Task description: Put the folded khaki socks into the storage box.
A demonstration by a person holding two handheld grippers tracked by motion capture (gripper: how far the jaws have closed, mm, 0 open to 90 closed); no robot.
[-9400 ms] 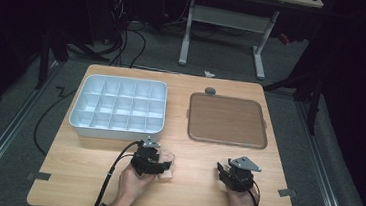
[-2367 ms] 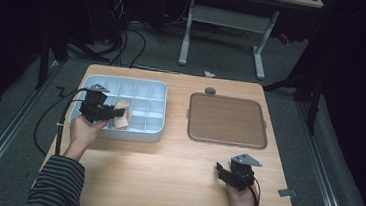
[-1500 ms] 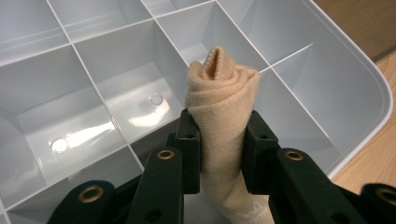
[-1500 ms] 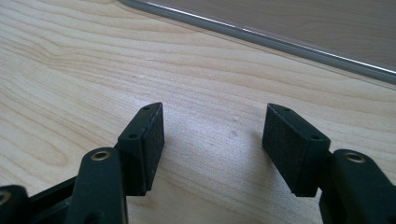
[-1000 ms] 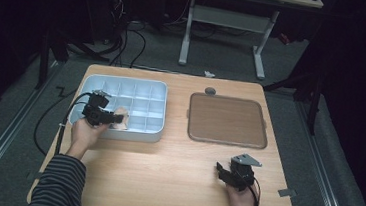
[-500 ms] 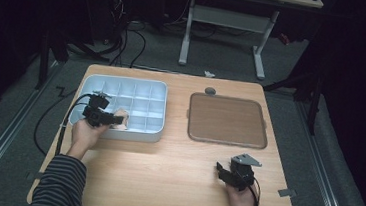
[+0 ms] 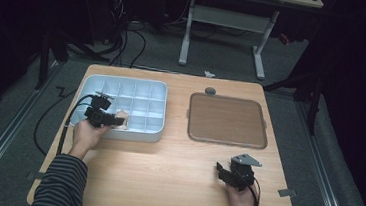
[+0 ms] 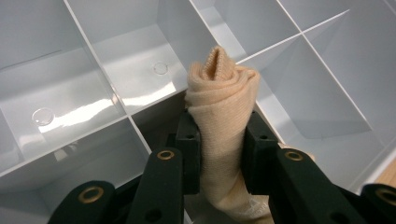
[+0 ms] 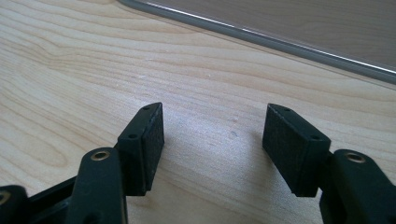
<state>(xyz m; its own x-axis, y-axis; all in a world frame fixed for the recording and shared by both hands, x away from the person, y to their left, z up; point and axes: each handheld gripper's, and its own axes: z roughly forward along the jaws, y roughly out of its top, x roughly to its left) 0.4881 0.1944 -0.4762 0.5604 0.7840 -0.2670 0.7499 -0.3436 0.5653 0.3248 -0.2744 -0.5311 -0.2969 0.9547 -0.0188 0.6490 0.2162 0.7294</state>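
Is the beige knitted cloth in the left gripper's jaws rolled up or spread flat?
Rolled up: the beige knitted cloth forms a tight bundle with spiral layers at its top, pinched between the left gripper jaws above the white compartment tray.

One rolled beige cloth [image 8: 219,107], one white compartment tray [image 7: 92,82], one brown flat tray [image 7: 227,121], two grippers.

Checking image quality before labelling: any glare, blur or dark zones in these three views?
High view: table evenly lit, surroundings nearly black. Left gripper view: bright glare patches on the organizer tray floor; the rolled beige cloth is slightly soft at its tip, sharp between the pads. Right gripper view: wood grain crisp near the right gripper, the brown mat's rim blurs.
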